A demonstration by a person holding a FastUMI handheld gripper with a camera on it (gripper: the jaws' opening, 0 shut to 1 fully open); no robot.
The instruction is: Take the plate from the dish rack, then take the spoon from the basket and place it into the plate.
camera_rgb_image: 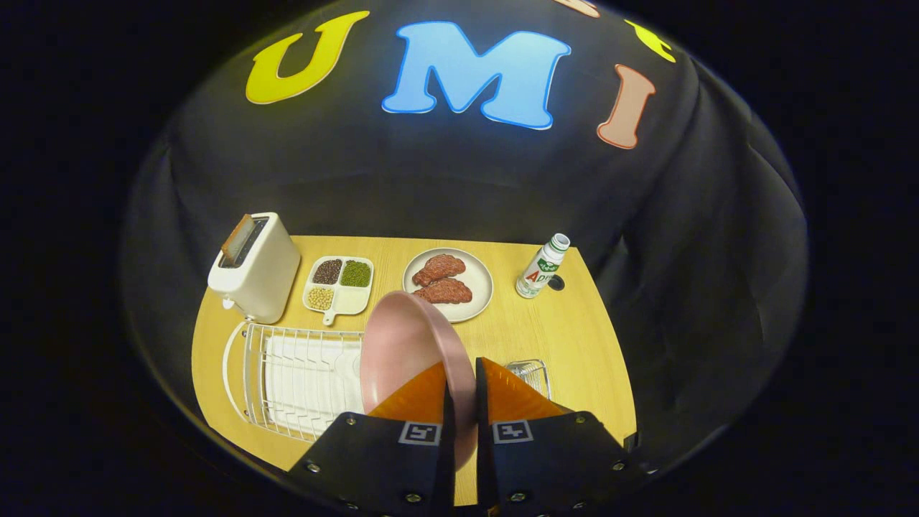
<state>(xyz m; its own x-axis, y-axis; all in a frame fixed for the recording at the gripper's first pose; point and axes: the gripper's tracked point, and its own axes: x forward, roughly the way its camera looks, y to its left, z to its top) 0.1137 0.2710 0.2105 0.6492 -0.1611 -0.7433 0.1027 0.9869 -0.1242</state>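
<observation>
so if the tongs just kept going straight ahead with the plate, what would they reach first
The tongs, shut on the pink plate, point toward the beige plate with two meat patties. The held plate's rim would likely reach it first, though depth is unclear.

The pink plate [402,345] stands on its edge between the orange fingers [416,398] of the gripper [461,391], and its lower part is hidden behind them. The plate covers the right end of the white dish rack [294,373] and a bit of the plate with meat [474,283]. The right finger hides most of the wire basket [531,373] — just a corner peeks out, and what is inside cannot be seen. A small dark thing [556,282] beside the bottle [542,267] is too tiny to tell. The gripper covers the near edge of the desk [567,337].
</observation>
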